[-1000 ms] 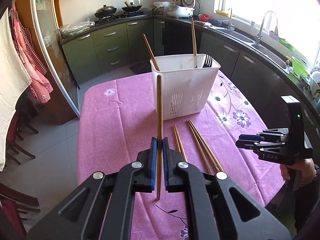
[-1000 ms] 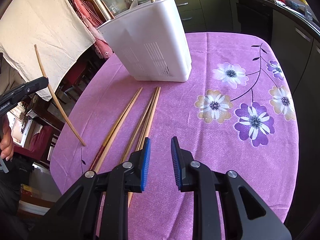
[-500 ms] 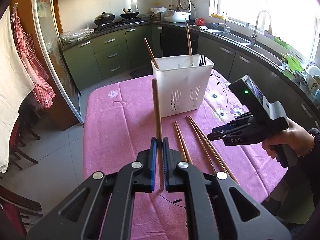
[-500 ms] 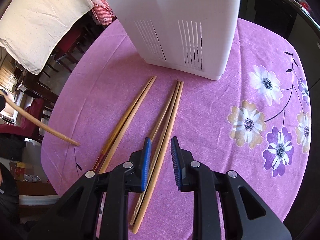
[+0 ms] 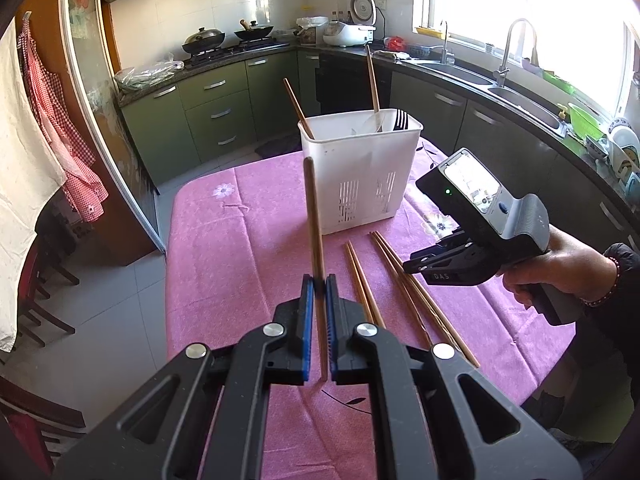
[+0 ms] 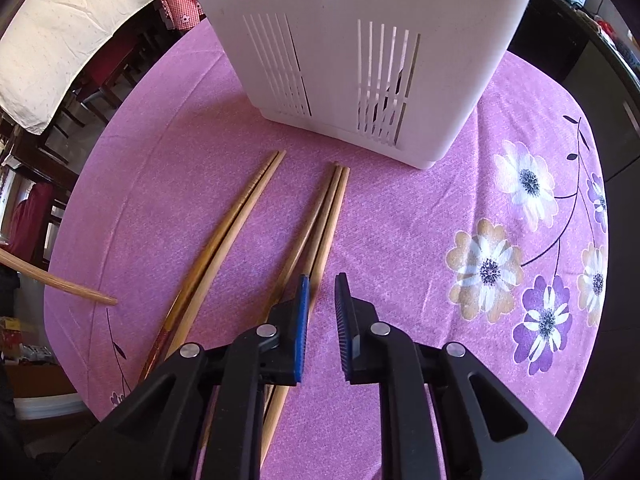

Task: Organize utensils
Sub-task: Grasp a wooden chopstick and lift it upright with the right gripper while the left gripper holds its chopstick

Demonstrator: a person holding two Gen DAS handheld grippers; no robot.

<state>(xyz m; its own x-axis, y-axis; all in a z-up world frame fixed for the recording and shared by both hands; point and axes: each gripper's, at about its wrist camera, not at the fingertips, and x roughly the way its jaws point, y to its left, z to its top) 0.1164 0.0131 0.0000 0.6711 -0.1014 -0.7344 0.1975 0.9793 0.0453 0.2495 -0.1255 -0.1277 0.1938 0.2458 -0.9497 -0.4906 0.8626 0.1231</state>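
Left claw (image 5: 316, 280) clamped tight on one chopstick (image 5: 314, 216), pinched near its lower end. The stick stands nearly upright out of the pads, top end ahead of the claw and level with the front wall of the white holder (image 5: 360, 176). Holder sits ahead of both claws on the pink tablecloth (image 5: 224, 248), with two chopsticks and a fork already in it.

Right claw (image 6: 322, 292) narrow, jaws closing, pointing steeply down. In the right wrist view one stick of the loose chopsticks (image 6: 320, 224) runs in between the pads; whether the pads touch it yet I cannot tell, looks like a gap. That group of three lies straight ahead of and under the right claw; another pair (image 6: 236, 216) lies off to its left. All flat on the cloth, tips toward the holder.

Handling, my read: wooden sticks, light, stiff, smooth, thin. They roll and lie touching, so one is hard to separate from its neighbours. Best pinch across the thick half, near the middle, pads square to the shaft.

Versus a second ago: right claw was off at the table's far edge and higher, pads wider, sticks ahead of it. Now low over the group, holder filling its view. Left claw and its stick barely changed.
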